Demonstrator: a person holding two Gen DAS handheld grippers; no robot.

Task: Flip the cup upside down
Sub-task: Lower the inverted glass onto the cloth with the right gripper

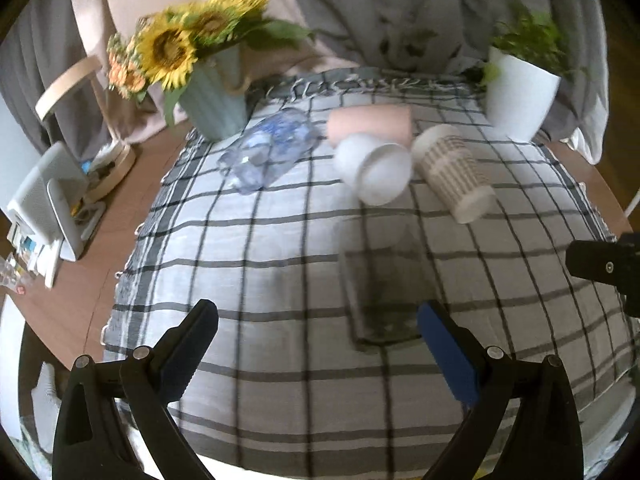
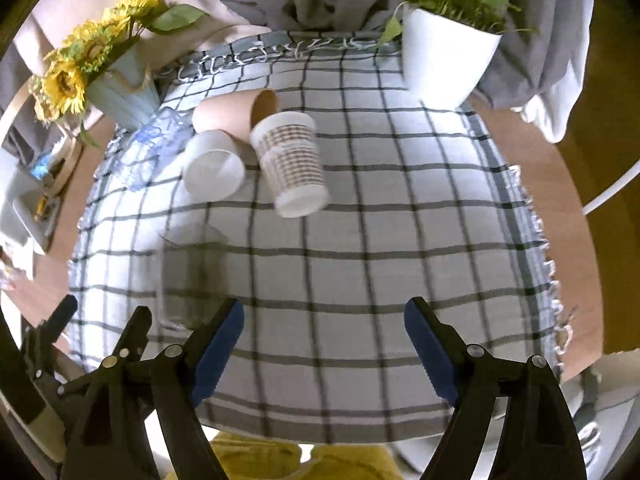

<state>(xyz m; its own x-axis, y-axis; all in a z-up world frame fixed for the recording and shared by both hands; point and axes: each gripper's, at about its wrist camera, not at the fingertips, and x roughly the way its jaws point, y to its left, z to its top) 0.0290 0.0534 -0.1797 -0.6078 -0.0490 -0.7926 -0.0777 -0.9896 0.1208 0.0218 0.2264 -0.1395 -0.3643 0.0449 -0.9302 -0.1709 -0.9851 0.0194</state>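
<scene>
A clear glass cup [image 1: 380, 284] stands on the checked cloth [image 1: 260, 264], just ahead of my open left gripper [image 1: 316, 328] and touching or near its right finger. It also shows in the right wrist view [image 2: 192, 272]. A white cup [image 1: 374, 172], a check-patterned cup [image 1: 454, 172], a pink cup [image 1: 370, 124] and a clear blue-printed cup [image 1: 268, 152] lie on their sides at the back. My right gripper [image 2: 324, 320] is open and empty over the cloth, with the patterned cup [image 2: 292, 168] well ahead.
A vase of sunflowers [image 1: 212, 100] stands at the back left and a white plant pot [image 1: 520, 96] at the back right. Grey curtains hang behind. A stool [image 1: 80, 92] and white boxes [image 1: 44, 200] sit off the left table edge.
</scene>
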